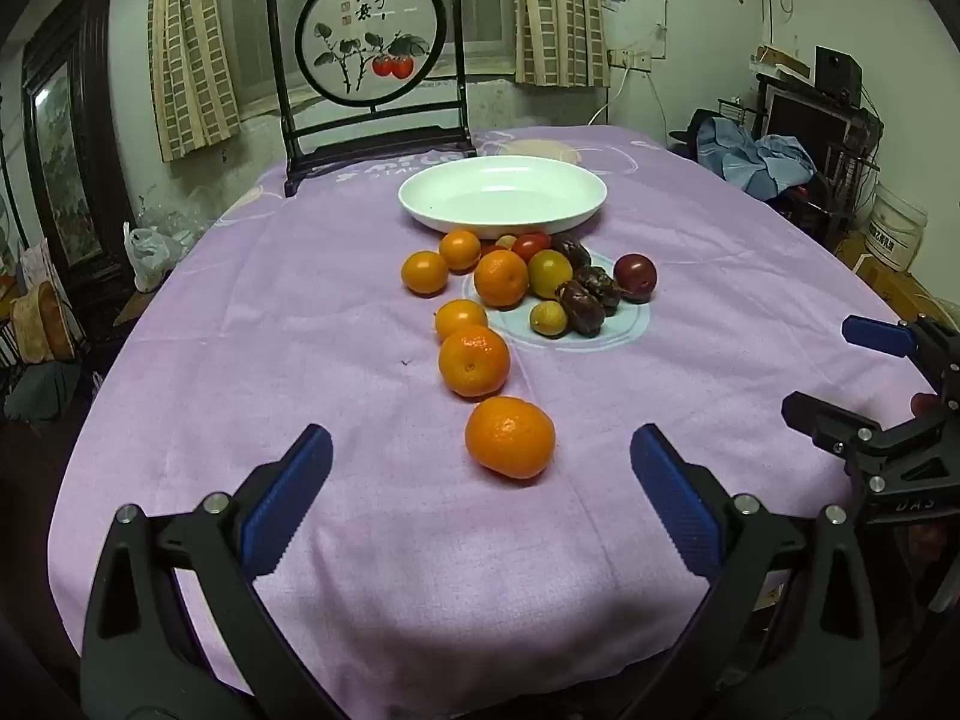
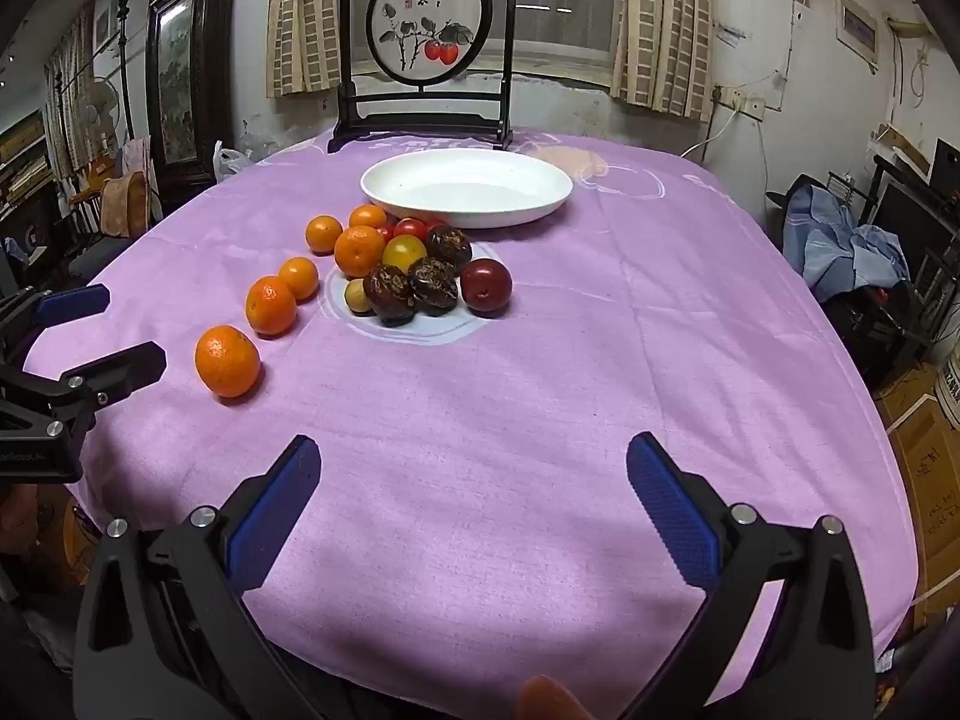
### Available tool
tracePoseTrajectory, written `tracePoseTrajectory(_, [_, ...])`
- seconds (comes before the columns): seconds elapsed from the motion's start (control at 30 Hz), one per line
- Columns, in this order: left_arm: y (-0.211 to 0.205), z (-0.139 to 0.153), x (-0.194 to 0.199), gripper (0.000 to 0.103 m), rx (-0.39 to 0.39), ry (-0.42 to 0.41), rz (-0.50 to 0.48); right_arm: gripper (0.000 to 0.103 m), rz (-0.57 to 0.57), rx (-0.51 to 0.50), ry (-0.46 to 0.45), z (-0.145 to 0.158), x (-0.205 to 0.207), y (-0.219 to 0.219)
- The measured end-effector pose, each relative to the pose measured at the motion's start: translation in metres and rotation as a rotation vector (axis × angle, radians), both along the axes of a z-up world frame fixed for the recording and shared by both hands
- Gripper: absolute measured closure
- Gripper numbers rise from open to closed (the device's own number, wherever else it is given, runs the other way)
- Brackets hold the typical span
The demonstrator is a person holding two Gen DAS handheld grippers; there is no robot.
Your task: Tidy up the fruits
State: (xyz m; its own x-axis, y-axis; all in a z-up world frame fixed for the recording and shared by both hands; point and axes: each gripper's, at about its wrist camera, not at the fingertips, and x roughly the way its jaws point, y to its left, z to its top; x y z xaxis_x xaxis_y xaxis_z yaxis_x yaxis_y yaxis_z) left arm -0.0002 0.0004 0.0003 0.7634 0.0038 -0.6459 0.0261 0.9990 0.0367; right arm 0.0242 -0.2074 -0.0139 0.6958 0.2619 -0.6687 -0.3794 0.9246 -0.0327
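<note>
Though dimpled, glossy orange tangerines (image 1: 510, 437).

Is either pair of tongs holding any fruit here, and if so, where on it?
Nothing is held. Left tongs and right tongs are both open, empty above the cloth.

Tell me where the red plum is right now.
The plum sits on the right edge of the fruit pile, touching the dark dates, nearer than the white plate; in the left wrist view it shows right of centre.

purple-clothed table (image 1: 360, 540) with white plate (image 1: 503, 195), oranges (image 1: 509, 437), perhaps dates (image 1: 579, 307), framed screen (image 1: 372, 60)
</note>
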Motion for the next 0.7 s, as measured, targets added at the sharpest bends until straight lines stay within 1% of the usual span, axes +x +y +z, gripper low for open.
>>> tracePoseTrajectory(0.1, [0.004,0.000,0.002,0.002,-0.001,0.001,0.011,0.001,0.000,0.002,0.002,0.002,-0.001,0.000])
tracePoseTrajectory(0.27, [0.020,-0.004,0.015,0.002,-0.014,0.031,0.039,0.001,0.000,-0.010,0.000,0.000,-0.001,0.001])
tracePoseTrajectory(0.3, [0.013,0.000,0.003,0.002,0.010,0.004,0.027,0.001,0.002,-0.010,0.002,-0.001,0.000,0.001])
tracePoseTrajectory(0.33, [0.002,0.001,-0.001,0.002,0.033,0.000,0.016,0.001,0.002,-0.009,0.003,-0.001,-0.001,0.000])
tracePoseTrajectory(0.53, [-0.002,0.003,-0.001,0.002,0.034,-0.003,0.014,0.001,0.005,-0.009,0.011,0.001,0.000,0.002])
tracePoseTrajectory(0.7, [0.003,0.002,-0.002,0.002,0.023,0.005,0.021,0.001,0.005,-0.009,0.012,0.000,-0.001,0.002])
